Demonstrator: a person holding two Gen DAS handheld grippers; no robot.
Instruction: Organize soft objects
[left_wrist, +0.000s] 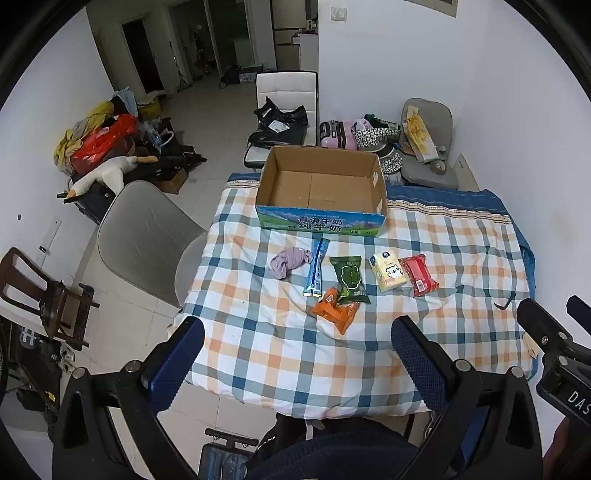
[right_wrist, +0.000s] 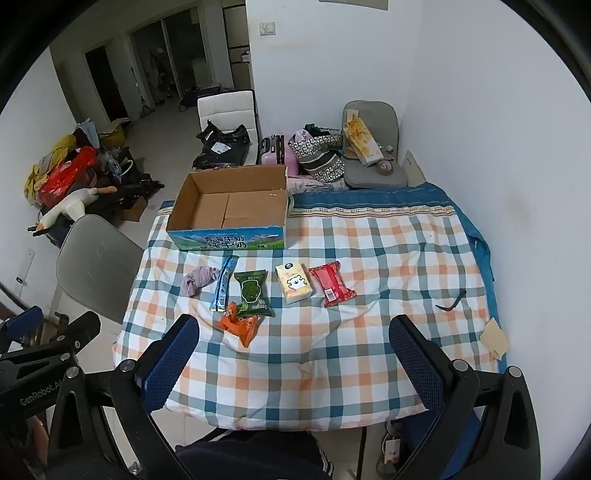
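Left gripper (left_wrist: 295, 354): jaws spread wide, nothing between them, held above the near edge of the tabletop (left_wrist: 461, 236).
Right gripper (right_wrist: 291, 354): equally wide apart, holding nothing, over the same near edge.
Cardboard box (left_wrist: 321, 188): open and empty, at the far side of the checked cloth.
Soft objects: in a loose row just in front of the box, a lilac cloth bundle (left_wrist: 286, 260), blue sachet (left_wrist: 316, 273), green packet (left_wrist: 349, 278), orange packet (left_wrist: 334, 312), yellow tissue pack (left_wrist: 388, 271) and red pack (left_wrist: 419, 275).
Overlap: the green packet's corner lies on the orange one.
Hard to read: the small print on the packets.
Cut off: the person's dark-clothed lap, at the bottom edge.
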